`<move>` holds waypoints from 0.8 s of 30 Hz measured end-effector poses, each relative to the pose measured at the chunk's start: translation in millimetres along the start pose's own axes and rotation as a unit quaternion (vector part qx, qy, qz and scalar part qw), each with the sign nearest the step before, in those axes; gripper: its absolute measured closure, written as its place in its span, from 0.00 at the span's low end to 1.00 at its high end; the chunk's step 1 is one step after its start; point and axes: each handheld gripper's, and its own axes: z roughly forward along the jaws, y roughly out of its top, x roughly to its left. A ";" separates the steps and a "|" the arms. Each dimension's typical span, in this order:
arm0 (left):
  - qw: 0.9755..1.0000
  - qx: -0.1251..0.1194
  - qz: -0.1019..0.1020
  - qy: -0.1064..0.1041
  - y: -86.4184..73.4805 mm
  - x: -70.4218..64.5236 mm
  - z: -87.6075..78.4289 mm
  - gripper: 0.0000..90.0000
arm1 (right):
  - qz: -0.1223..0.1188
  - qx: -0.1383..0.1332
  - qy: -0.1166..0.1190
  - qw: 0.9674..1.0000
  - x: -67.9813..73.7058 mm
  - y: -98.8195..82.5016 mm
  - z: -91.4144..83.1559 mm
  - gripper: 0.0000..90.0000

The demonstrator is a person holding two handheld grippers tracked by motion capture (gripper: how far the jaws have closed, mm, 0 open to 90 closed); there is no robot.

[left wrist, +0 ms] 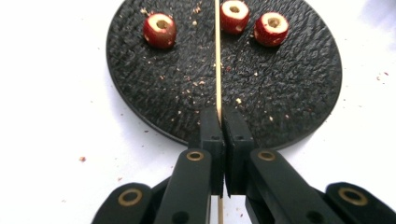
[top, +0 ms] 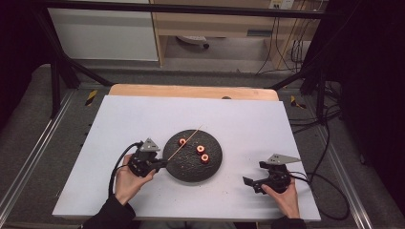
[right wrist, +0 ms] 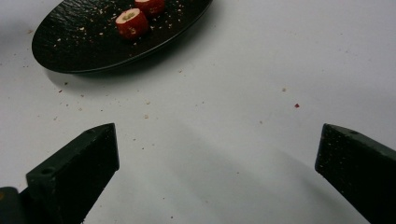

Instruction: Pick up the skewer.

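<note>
So the left gripper (left wrist: 219,121) is clamping a thin wooden skewer (left wrist: 217,56) by its near end, with the stick reaching out over the black plate (top: 212,167) between three cored red fruit pieces (top: 182,141). The right gripper (right wrist: 217,154) is sitting wide open on the white table (top: 143,114) to the right of the plate, holding nothing. I'd say the trick now is lining the tip up with a fruit's hole and keeping the stick level while the free gripper is steadying the piece.

White table (top: 143,119) seen from above; a round black plate (top: 210,167) rests near its middle; crumbs (right wrist: 296,105) scattered beside it.
</note>
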 end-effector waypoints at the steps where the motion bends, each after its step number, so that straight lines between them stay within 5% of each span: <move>1: 1.000 -0.005 -0.001 -0.003 -2.9 0.8 -2.5 0.98 | 0.000 0.000 0.000 1.000 0.0 0.0 0.0 0.01; 11: 0.998 -0.063 -0.002 -0.009 -33.7 10.7 -23.6 0.98 | 0.002 0.003 -0.002 1.000 5.5 5.4 1.0 0.01; 24: 0.995 -0.095 0.003 -0.026 -58.9 19.4 -35.8 0.98 | -0.006 0.004 -0.007 1.000 23.2 28.9 9.6 0.00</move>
